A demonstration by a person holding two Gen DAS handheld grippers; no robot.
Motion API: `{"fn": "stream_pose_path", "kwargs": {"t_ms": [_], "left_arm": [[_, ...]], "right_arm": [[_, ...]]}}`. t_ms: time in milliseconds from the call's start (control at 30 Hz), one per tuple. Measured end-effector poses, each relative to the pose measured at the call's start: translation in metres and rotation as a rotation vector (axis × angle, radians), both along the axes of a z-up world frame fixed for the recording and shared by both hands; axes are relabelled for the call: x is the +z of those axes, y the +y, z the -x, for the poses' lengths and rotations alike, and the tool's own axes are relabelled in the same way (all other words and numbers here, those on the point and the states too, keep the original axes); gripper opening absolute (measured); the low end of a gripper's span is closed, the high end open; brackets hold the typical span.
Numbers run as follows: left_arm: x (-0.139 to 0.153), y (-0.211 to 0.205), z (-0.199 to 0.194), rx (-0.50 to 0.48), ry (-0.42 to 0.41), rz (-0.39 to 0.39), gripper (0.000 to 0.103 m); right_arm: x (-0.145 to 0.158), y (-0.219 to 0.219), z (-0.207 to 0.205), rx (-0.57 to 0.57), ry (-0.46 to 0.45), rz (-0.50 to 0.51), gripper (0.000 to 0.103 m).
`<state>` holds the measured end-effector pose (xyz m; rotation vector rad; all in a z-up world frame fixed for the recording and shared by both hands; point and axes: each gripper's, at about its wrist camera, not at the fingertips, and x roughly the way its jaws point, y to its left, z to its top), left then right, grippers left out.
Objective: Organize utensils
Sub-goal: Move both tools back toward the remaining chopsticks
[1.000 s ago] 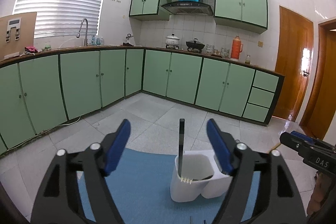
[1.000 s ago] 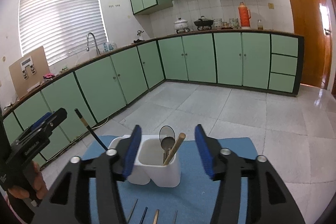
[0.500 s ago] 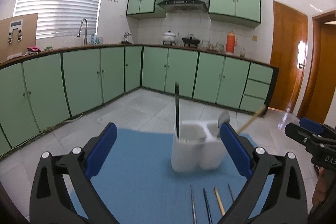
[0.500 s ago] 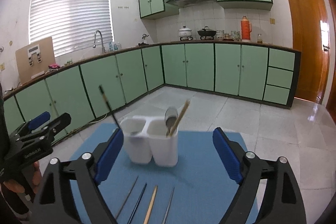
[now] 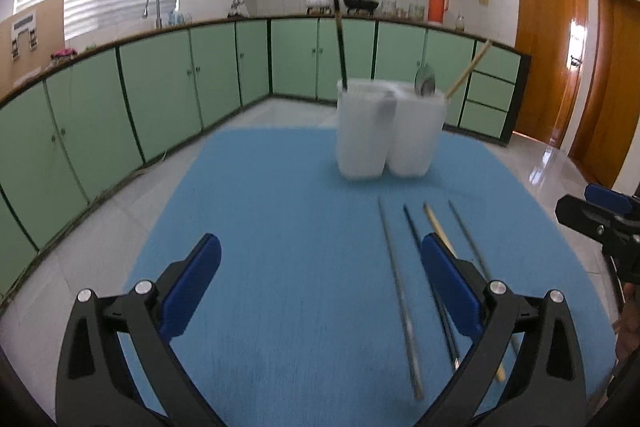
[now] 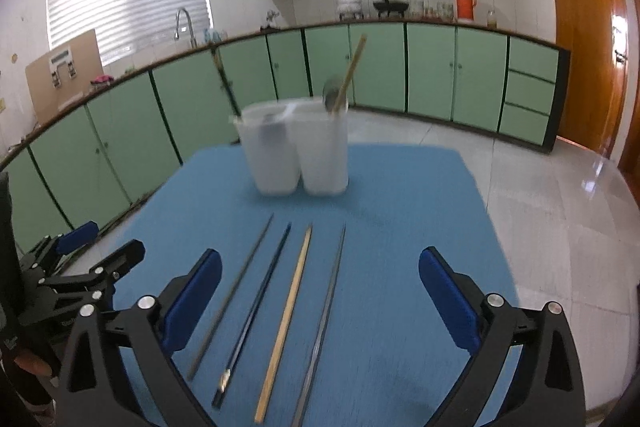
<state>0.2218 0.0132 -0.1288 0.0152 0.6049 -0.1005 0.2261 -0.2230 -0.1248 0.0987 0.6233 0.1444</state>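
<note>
A white two-compartment holder (image 5: pixel 390 131) (image 6: pixel 296 147) stands at the far end of a blue mat (image 5: pixel 280 207) (image 6: pixel 400 207). Its left compartment holds a black chopstick (image 5: pixel 341 47). The right one holds a spoon (image 5: pixel 425 83) and a wooden chopstick (image 5: pixel 468 71). Several loose chopsticks lie side by side on the mat, among them a grey one (image 6: pixel 236 287), a dark one (image 6: pixel 260 299) and a wooden one (image 6: pixel 288 311). My left gripper (image 5: pixel 320 247) is open wide, its right finger over the sticks. My right gripper (image 6: pixel 320 259) is still opening above them, gripping nothing.
Green cabinets (image 5: pixel 160 87) line the walls around a tiled floor (image 6: pixel 560 227). A wooden door (image 5: pixel 552 47) stands at the right. The right gripper's tip (image 5: pixel 600 219) shows at the left view's right edge. The left gripper (image 6: pixel 80 267) shows at the right view's left edge.
Both grippers have drawn back from the holder and sunk toward the mat, and their jaws have widened. The loose chopsticks on the mat have come fully into view.
</note>
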Motion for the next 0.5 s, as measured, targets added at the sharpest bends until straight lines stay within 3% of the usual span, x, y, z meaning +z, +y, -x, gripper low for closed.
{"fn": "stream_pose_path", "kwargs": {"t_ms": [233,433,500], "left_arm": [[-0.019,0.004,0.025,-0.006,0.055,-0.014,0.097],[-0.037,0.003,0.045,-0.006,0.089,-0.01,0.097],[-0.04,0.002,0.049,-0.007,0.097,-0.016,0.097]], "right_arm": [[-0.031,0.009,0.03,0.001,0.073,0.015,0.094],[-0.056,0.009,0.054,-0.011,0.132,0.021,0.076],[-0.063,0.009,0.062,-0.014,0.149,0.03,0.064]]}}
